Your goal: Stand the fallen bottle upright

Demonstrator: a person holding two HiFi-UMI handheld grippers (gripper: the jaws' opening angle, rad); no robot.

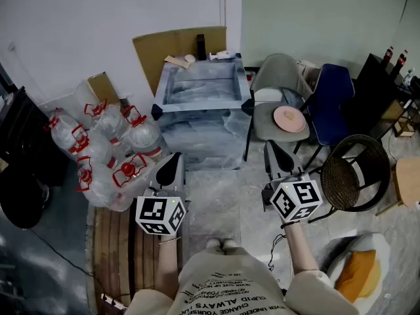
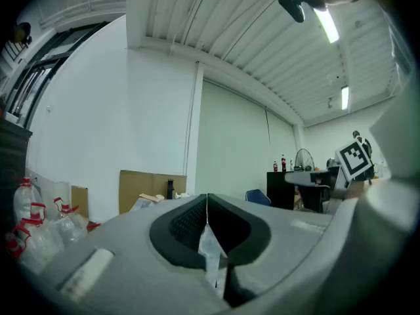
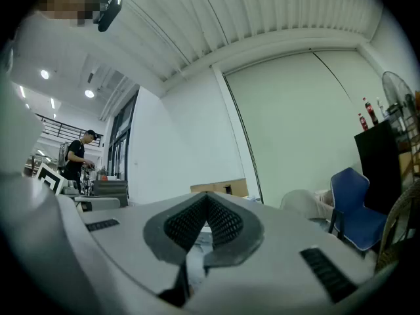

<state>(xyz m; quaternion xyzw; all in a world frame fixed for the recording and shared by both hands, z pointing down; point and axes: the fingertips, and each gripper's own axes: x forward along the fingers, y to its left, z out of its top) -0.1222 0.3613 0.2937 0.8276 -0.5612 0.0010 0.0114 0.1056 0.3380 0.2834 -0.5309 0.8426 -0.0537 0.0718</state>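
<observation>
No fallen bottle shows plainly in any view. A small pale object (image 1: 223,55) lies at the far edge of the plastic-covered table (image 1: 203,84); I cannot tell what it is. My left gripper (image 1: 176,159) is held level in front of the table's near left corner, its jaws shut with nothing between them (image 2: 207,205). On the right, my right gripper (image 1: 270,146) also points level toward the table's near right corner, shut and empty (image 3: 207,203). Both are short of the table and touch nothing.
Several big clear water jugs with red caps (image 1: 105,143) are heaped on the floor at left. A grey chair with a pink plate (image 1: 289,119), a blue chair (image 1: 331,97) and a black wire chair (image 1: 357,169) stand at right. A wooden pallet (image 1: 115,241) lies near left.
</observation>
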